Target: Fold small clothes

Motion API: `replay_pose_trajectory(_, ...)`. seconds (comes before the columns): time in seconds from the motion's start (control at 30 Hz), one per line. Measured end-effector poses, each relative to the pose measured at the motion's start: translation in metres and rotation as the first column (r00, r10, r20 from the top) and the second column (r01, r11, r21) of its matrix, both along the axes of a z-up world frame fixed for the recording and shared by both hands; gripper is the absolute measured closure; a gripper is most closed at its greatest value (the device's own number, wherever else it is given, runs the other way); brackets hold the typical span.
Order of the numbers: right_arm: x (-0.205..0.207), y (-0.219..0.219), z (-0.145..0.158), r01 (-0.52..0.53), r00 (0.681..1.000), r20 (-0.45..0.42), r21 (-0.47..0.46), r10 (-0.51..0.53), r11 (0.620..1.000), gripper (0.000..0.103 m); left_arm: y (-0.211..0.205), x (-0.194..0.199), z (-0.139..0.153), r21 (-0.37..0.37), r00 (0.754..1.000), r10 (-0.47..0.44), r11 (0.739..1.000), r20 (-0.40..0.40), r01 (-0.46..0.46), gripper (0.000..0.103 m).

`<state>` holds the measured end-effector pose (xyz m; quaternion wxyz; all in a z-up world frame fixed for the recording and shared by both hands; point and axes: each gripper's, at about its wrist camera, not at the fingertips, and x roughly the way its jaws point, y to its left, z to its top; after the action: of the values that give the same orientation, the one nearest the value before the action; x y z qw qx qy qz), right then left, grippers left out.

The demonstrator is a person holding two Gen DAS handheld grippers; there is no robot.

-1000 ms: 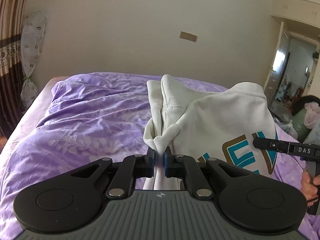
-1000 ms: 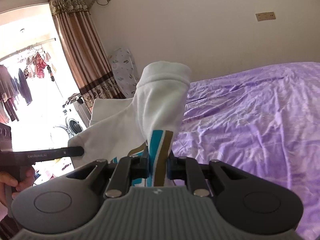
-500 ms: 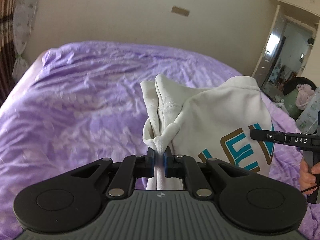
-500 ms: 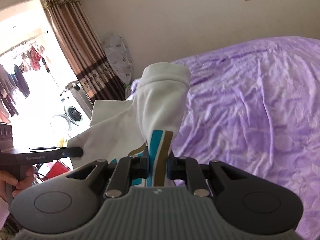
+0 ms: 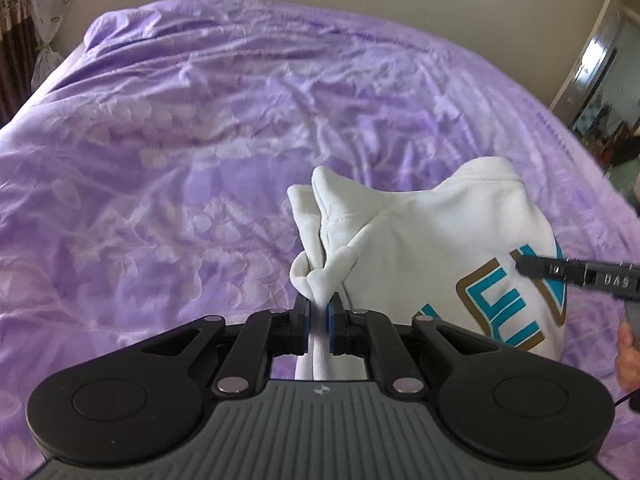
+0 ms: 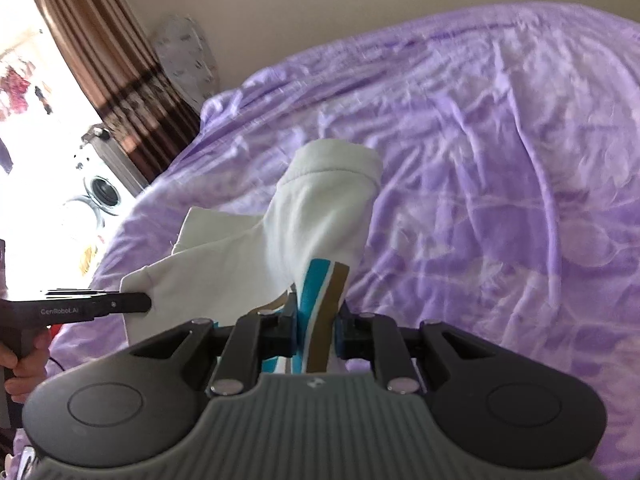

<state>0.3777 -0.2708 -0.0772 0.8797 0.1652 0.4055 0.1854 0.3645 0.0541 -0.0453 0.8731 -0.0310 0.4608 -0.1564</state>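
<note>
A small white sweatshirt (image 5: 432, 240) with a teal and brown print hangs between my two grippers above the purple bed. My left gripper (image 5: 318, 314) is shut on a bunched white edge of it. My right gripper (image 6: 316, 326) is shut on the printed part of the same sweatshirt (image 6: 320, 216), whose cuffed sleeve sticks up ahead of the jaws. In the left wrist view the right gripper's tip (image 5: 532, 268) shows at the print. In the right wrist view the left gripper's tip (image 6: 132, 302) shows at the white edge.
The purple floral bedspread (image 5: 180, 140) fills most of both views (image 6: 500, 160). A beige wall stands behind the bed. Brown curtains (image 6: 104, 60) and a washing machine (image 6: 100, 192) are at the left. A doorway (image 5: 600, 96) is at the far right.
Both grippers have tilted down toward the bed with the sweatshirt still held. The wall has slid out of view and the bedspread fills the frames.
</note>
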Motion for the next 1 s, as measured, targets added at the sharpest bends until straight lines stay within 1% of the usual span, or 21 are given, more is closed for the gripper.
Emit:
replay_pose_trajectory(0.1, 0.016, 0.0, -0.014, 0.013, 0.999, -0.035, -0.007, -0.013, 1.0, 0.089, -0.004, 0.008, -0.009, 0.045, 1.0, -0.021, 0.999, -0.023, 0.022, 0.094)
replay_pose_trajectory(0.17, 0.023, 0.0, -0.02, 0.024, 0.998, -0.053, -0.031, -0.025, 0.999, 0.087, -0.005, 0.016, -0.015, 0.079, 0.999, -0.023, 0.996, -0.044, 0.027, 0.093)
replay_pose_trajectory(0.23, 0.03, 0.001, -0.026, 0.034, 0.997, -0.069, -0.063, -0.038, 0.997, 0.086, -0.004, 0.023, -0.022, 0.113, 0.998, -0.011, 0.993, -0.069, 0.018, 0.088)
replay_pose_trajectory(0.3, 0.034, 0.003, -0.028, 0.045, 0.996, -0.073, -0.1, -0.052, 0.994, 0.085, -0.003, 0.027, -0.027, 0.164, 0.996, 0.011, 0.987, -0.089, 0.004, 0.081)
replay_pose_trajectory(0.37, 0.035, 0.006, -0.026, 0.051, 0.996, -0.071, -0.137, -0.061, 0.989, 0.085, 0.001, 0.026, -0.026, 0.218, 0.998, 0.015, 0.976, -0.066, 0.0, 0.081)
replay_pose_trajectory(0.43, 0.036, 0.006, -0.023, 0.054, 0.996, -0.067, -0.153, -0.064, 0.987, 0.085, 0.006, 0.025, -0.021, 0.26, 0.999, 0.024, 0.966, -0.041, -0.012, 0.08)
replay_pose_trajectory(0.5, 0.033, 0.006, -0.015, 0.07, 0.997, -0.028, -0.191, -0.077, 0.979, 0.089, 0.014, 0.023, -0.014, 0.282, 0.998, 0.049, 0.959, -0.033, -0.038, 0.08)
replay_pose_trajectory(0.57, 0.032, 0.003, -0.004, 0.086, 0.996, 0.01, -0.221, -0.086, 0.971, 0.089, 0.022, 0.018, -0.003, 0.274, 0.999, 0.052, 0.961, -0.018, -0.045, 0.08)
replay_pose_trajectory(0.67, 0.028, -0.005, 0.013, 0.094, 0.996, 0.02, -0.194, -0.092, 0.976, 0.086, 0.026, 0.008, 0.017, 0.268, 0.999, 0.048, 0.962, 0.005, -0.047, 0.08)
replay_pose_trajectory(0.73, 0.021, -0.004, 0.026, 0.091, 0.996, 0.033, -0.205, -0.086, 0.975, 0.085, 0.025, -0.003, 0.034, 0.274, 0.999, 0.026, 0.961, 0.031, -0.034, 0.08)
replay_pose_trajectory(0.77, 0.015, -0.003, 0.033, 0.083, 0.996, 0.038, -0.212, -0.077, 0.974, 0.083, 0.023, -0.008, 0.042, 0.281, 0.999, 0.012, 0.959, 0.043, -0.024, 0.08)
replay_pose_trajectory(0.87, -0.003, 0.001, 0.057, 0.056, 0.997, 0.07, -0.231, -0.041, 0.971, 0.075, 0.018, -0.026, 0.074, 0.299, 0.995, -0.025, 0.954, 0.093, -0.004, 0.08)
replay_pose_trajectory(1.0, -0.032, 0.007, 0.099, 0.04, 0.991, 0.133, -0.27, -0.004, 0.962, 0.071, 0.014, -0.059, 0.127, 0.322, 0.984, -0.074, 0.947, 0.162, 0.018, 0.079)
